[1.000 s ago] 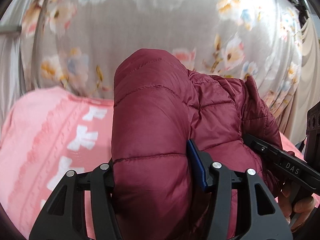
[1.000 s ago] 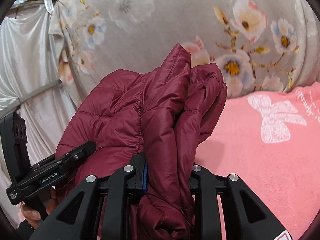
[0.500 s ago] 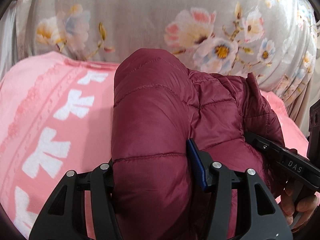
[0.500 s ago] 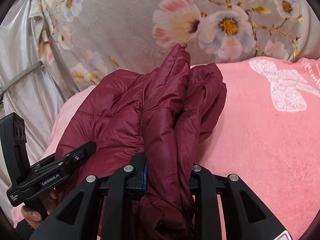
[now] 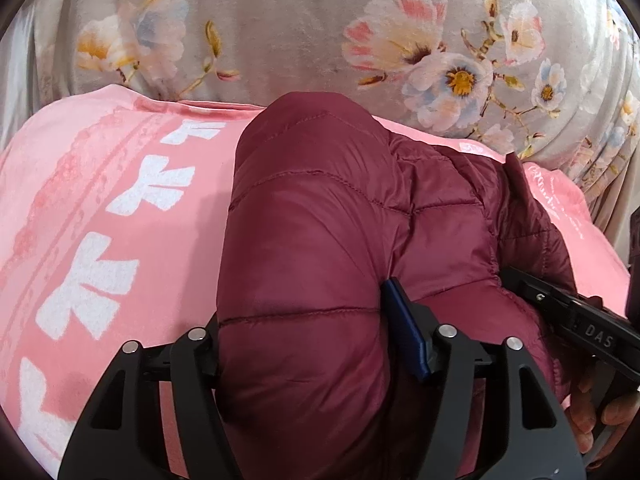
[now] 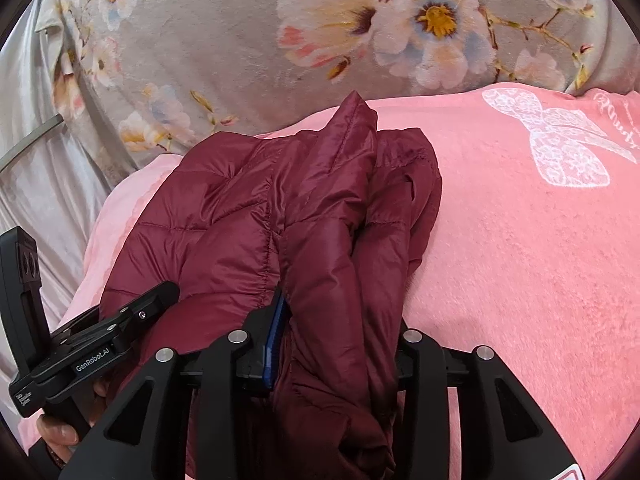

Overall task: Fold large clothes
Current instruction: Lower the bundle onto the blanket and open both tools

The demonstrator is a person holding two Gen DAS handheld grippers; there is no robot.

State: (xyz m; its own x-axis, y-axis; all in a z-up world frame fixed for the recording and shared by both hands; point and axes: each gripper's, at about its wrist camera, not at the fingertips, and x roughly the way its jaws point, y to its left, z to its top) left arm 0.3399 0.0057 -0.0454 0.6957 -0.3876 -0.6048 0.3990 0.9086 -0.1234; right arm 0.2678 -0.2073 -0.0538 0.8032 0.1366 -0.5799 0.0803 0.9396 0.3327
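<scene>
step: we set the folded maroon quilted puffer jacket [image 5: 320, 248] down on the pink bow-print fleece blanket [image 5: 100, 220] | left gripper [image 5: 304, 344] and right gripper [image 6: 340, 344]: jaws opening, jacket between them; we part fully before withdrawing, so the fold stays flat

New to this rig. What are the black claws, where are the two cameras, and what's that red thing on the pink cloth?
There is no robot arm here. A person holds a hand-operated two-finger claw in each hand, and each claw carries a fisheye camera looking forward along its fingers.

The left wrist view shows the left claw, with the right claw and the hand holding it at the right edge. The right wrist view shows the right claw up close.

The red thing is a quilted maroon jacket, bunched up over a pink blanket with white bows. Behind is a grey floral cloth.

Each claw has a fold of jacket between its fingers, and both sets of jaws are opening, so the jacket is probably being let go.
</scene>
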